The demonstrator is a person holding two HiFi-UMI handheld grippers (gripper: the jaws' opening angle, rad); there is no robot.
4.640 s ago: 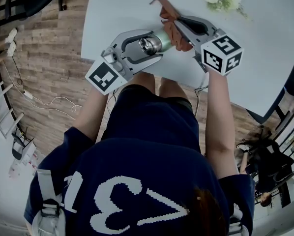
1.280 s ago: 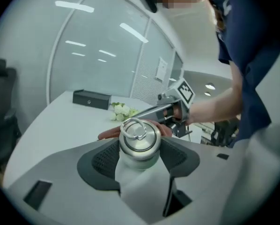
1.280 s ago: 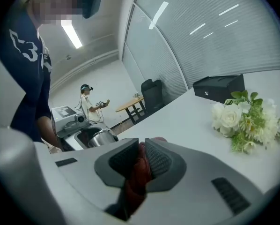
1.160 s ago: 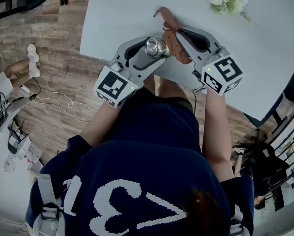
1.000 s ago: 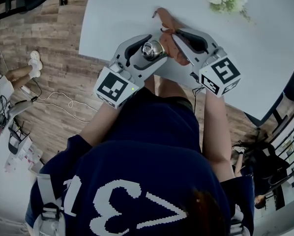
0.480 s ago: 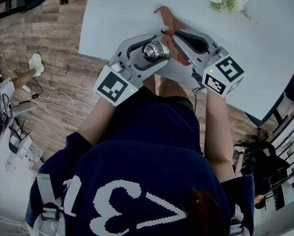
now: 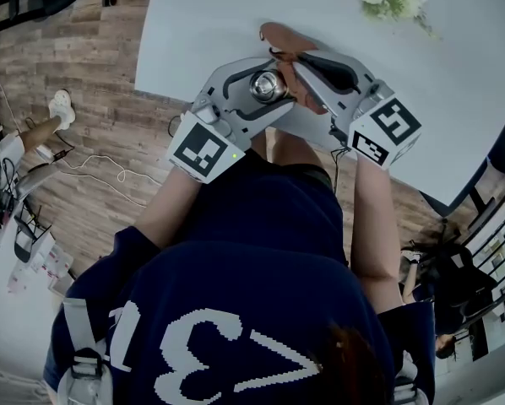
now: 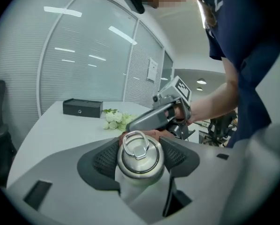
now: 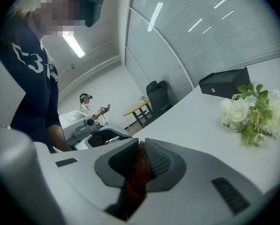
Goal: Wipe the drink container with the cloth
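Here the drink container (image 8: pixel 140 154) is clamped between the pads of the left gripper (image 7: pixel 274 81). It is held over the white table (image 7: pixel 236 15) close to its near edge, with the ringed steel cap turned toward the person. Whether its base rests on the tabletop cannot be told. The jaws of the right gripper (image 9: pixel 141 164) are closed on a bunched reddish-brown cloth (image 7: pixel 278 34), which is laid against the far side of the container, with a loose end spread beyond it.

Several slips can be foreseen. The container is smooth and round and appears to be gripped only near its top. If the cloth is pushed hard across it, it may be twisted out of the pads and dropped past the table edge. The cloth is pinched by a narrow fold, so it may be dragged from the jaws if it is snagged on the cap's ring. The grippers are crowded together, and their tips may be knocked during a stroke.
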